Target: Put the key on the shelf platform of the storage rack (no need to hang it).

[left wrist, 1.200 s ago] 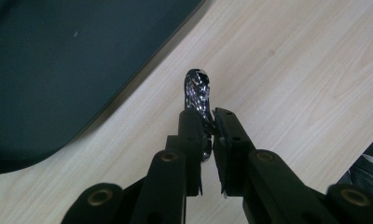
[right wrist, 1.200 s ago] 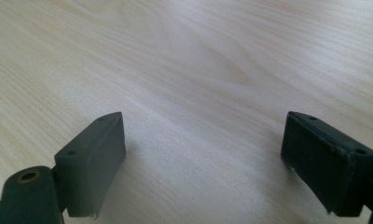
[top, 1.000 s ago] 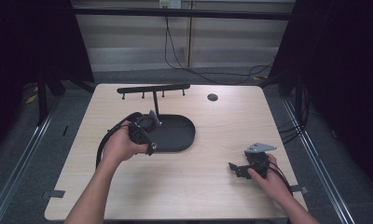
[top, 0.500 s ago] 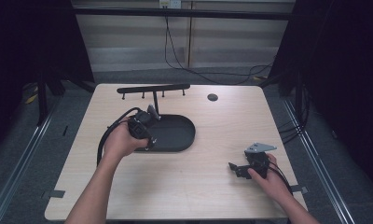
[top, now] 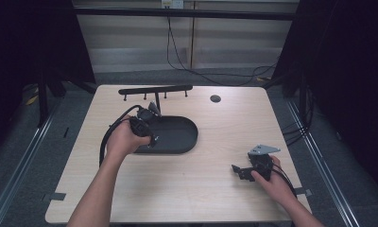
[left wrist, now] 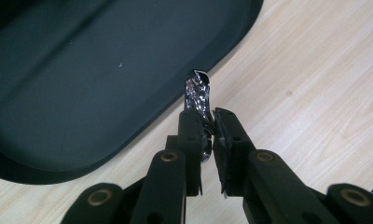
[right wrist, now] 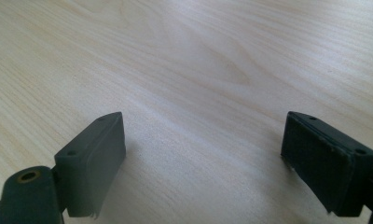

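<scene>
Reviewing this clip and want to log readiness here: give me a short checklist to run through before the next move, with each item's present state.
1. Left gripper has a grip on the small shiny metal piece: ok, the jaws are shut on it with its tip sticking out.
2. What the metal piece is: cannot tell, too small and reflective.
3. Piece positioned over the black oval tray: not ok, its tip sits at the tray's rim, mostly over bare table.
4. Tray interior free of items: ok.
5. Right gripper free: ok, jaws wide open with nothing between them.
6. Right gripper away from the tray: ok, it sits near the table's right front.
</scene>
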A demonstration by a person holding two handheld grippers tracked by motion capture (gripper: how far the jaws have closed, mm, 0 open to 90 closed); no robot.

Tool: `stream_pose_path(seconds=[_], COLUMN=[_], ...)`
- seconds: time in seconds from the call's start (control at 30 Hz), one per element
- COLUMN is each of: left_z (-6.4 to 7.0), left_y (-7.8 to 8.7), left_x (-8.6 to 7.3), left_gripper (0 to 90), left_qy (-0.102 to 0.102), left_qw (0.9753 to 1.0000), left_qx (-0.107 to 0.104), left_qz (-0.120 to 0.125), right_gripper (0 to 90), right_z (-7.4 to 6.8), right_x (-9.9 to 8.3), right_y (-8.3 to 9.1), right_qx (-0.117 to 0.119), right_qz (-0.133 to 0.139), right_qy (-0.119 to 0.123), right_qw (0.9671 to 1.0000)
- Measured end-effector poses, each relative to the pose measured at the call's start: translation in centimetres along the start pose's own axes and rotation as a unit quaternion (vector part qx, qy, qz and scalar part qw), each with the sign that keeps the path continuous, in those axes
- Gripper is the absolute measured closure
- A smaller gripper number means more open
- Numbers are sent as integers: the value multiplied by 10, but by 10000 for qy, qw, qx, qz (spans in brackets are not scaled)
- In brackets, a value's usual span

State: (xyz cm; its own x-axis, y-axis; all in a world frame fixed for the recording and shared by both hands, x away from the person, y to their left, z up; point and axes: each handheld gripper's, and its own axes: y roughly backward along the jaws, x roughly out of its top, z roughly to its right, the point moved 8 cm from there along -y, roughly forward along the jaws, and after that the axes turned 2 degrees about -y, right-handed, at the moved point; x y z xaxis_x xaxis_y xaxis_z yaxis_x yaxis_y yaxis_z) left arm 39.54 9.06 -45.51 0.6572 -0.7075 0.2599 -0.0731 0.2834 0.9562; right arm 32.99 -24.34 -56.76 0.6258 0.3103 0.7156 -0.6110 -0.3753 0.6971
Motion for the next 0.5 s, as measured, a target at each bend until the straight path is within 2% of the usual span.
stream_pose_path(seconds=[0.4,0.5], left_z=[-11,-13], left_y=[-7,-9], left_x=[4,4], left_gripper=[818,817], left_qy=[206,233], left_qw=[9997,9996], left_qx=[95,128], left_qz=[108,70], right_gripper=[131,131], right_z=[0,0], right_x=[0,0], right_y=[0,0], right_qx=[0,0], right_qz=[0,1], right_qy=[-2,-4], right_qw=[10000,10000])
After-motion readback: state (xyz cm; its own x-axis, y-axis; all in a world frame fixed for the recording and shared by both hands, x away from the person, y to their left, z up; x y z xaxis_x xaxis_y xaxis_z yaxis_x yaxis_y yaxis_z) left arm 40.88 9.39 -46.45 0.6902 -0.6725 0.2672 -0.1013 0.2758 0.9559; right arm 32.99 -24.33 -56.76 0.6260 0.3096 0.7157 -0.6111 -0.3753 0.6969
